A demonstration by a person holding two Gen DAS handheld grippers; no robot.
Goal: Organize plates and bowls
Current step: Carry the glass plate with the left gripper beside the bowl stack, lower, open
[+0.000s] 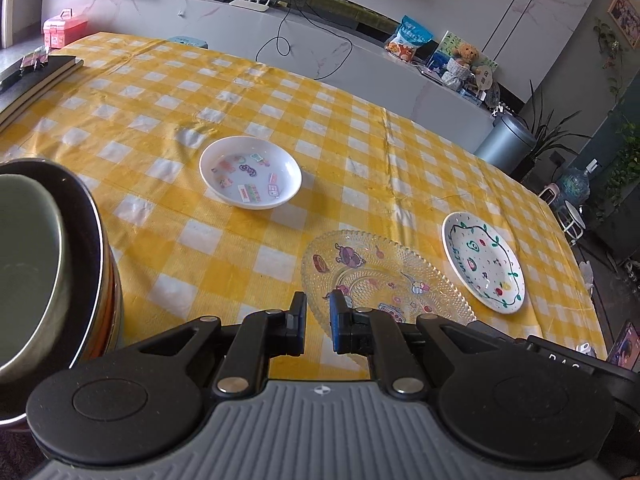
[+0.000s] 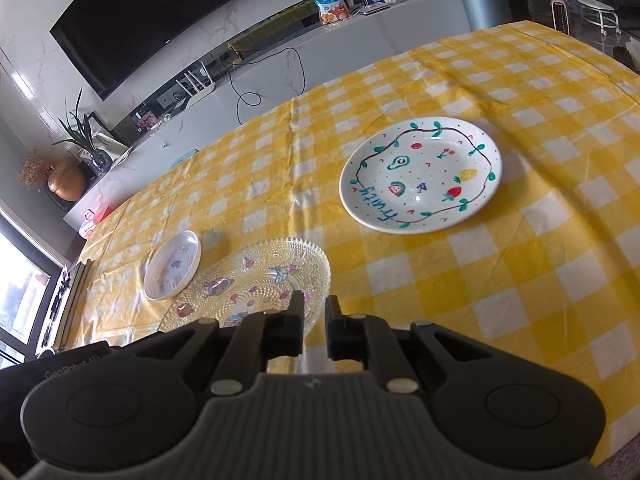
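Far left of the left wrist view: stacked bowls [image 1: 44, 264], a grey-green one nested in a dark one, close beside the left gripper [image 1: 317, 322]. Its jaws are drawn in to a narrow slot with nothing between them.

Mid-table on the checked cloth [image 1: 160, 112]: small white sticker dish [image 1: 250, 178], alone. Right of it, the clear glass plate [image 1: 380, 276], just ahead of both grippers. Further right, the white fruit plate [image 1: 483, 262], near the glass plate but apart.

Right gripper [image 2: 314, 322] is likewise nearly closed and empty, hovering at the glass plate's near rim.

Judgement: the step in hand is choosing and reaching for the next plate.

- Open the jaws before descending.
- Take the rim edge-on, one finger under and one over. Glass looks slippery, so grip firmly.
- Lift level.
- Largest plate lowest, smaller ones centred on top.
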